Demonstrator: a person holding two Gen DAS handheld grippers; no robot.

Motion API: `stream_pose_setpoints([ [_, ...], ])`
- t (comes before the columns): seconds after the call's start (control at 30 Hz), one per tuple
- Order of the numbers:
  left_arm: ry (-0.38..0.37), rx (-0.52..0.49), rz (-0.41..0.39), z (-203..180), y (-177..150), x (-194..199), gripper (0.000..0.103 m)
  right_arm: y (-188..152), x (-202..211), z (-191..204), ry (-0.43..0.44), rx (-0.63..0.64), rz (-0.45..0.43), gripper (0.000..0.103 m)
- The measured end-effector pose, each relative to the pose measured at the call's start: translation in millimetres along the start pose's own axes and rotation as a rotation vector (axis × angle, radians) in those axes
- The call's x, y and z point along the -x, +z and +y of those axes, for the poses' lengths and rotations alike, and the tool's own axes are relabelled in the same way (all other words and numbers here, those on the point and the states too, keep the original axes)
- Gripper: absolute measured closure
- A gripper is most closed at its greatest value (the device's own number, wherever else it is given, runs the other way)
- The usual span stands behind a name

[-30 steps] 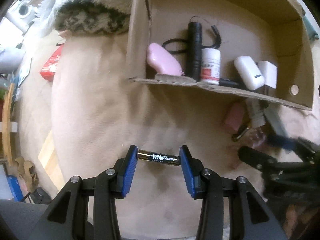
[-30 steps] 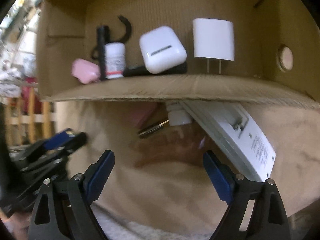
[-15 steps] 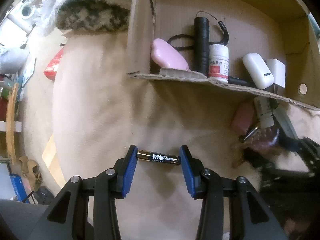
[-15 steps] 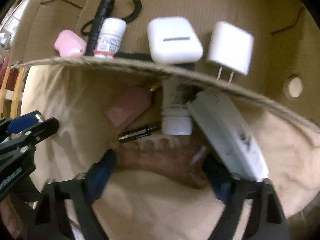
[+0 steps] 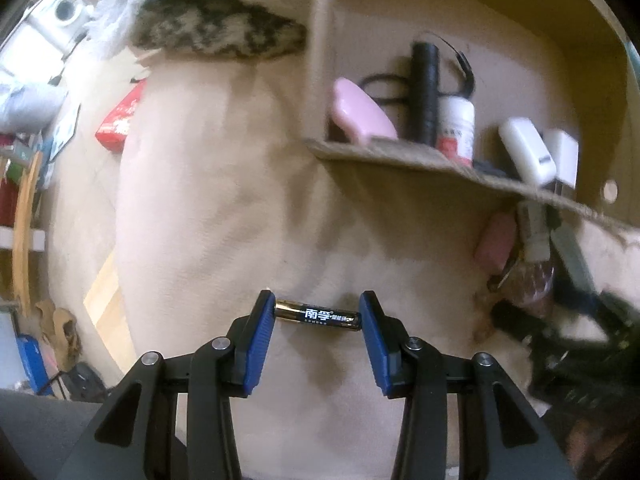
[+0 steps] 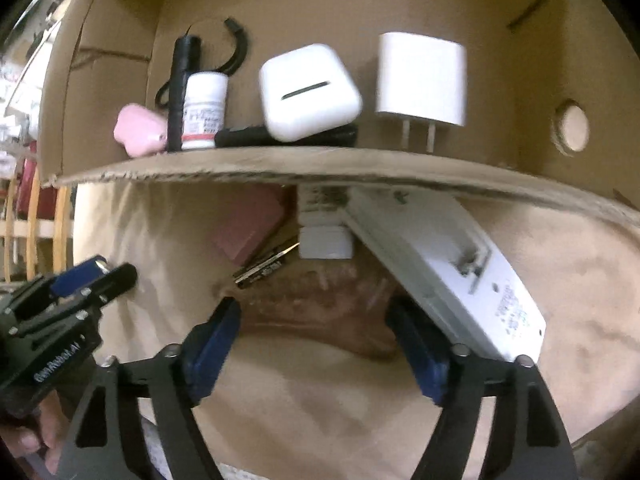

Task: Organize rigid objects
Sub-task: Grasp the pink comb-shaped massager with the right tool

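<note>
The beige blanket fills most of both views, and the cardboard box lies on it, open toward the cameras.

In the box, seen from the right wrist, the white charger sits at 1 o'clock, the earbud case at 12, and the pill bottle, black flashlight and pink case run out toward 10 o'clock.

Outside the front flap, at the view's centre, lie a long white power strip, a clear brownish bottle with a white cap, a pink block and a loose battery.

The right claw stands apart, one blue pad on each side of the bottle's body; whether the pads touch it I cannot tell. The bottle looks stiff, smooth and probably slippery, perhaps breakable. I would take it across the body, clear of the power strip beside the right pad.

The left claw is clamped end to end on a black-and-gold AA battery, at 6 o'clock in its view, held over the blanket well short of the box. It is light, hard and slick, and held by its two ends it could pivot or pop out. A grip across its barrel would be surer.
</note>
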State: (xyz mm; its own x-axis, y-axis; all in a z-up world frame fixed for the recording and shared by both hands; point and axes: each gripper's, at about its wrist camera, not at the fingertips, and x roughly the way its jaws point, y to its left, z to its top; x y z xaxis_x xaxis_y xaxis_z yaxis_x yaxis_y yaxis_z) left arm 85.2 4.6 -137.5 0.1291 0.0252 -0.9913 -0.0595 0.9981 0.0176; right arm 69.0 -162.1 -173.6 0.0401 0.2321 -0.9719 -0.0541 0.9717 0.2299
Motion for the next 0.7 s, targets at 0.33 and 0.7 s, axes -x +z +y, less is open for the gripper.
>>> stream_pose_setpoints([
  [0.33, -0.023, 0.044, 0.009, 16, 11, 2, 0.063, -3, -22, 47, -0.182, 0.104, -0.022, 0.000],
  [0.7, -0.014, 0.027, -0.010, 20, 13, -6, 0.063, -7, -6, 51, -0.144, 0.116, -0.054, 0.001],
])
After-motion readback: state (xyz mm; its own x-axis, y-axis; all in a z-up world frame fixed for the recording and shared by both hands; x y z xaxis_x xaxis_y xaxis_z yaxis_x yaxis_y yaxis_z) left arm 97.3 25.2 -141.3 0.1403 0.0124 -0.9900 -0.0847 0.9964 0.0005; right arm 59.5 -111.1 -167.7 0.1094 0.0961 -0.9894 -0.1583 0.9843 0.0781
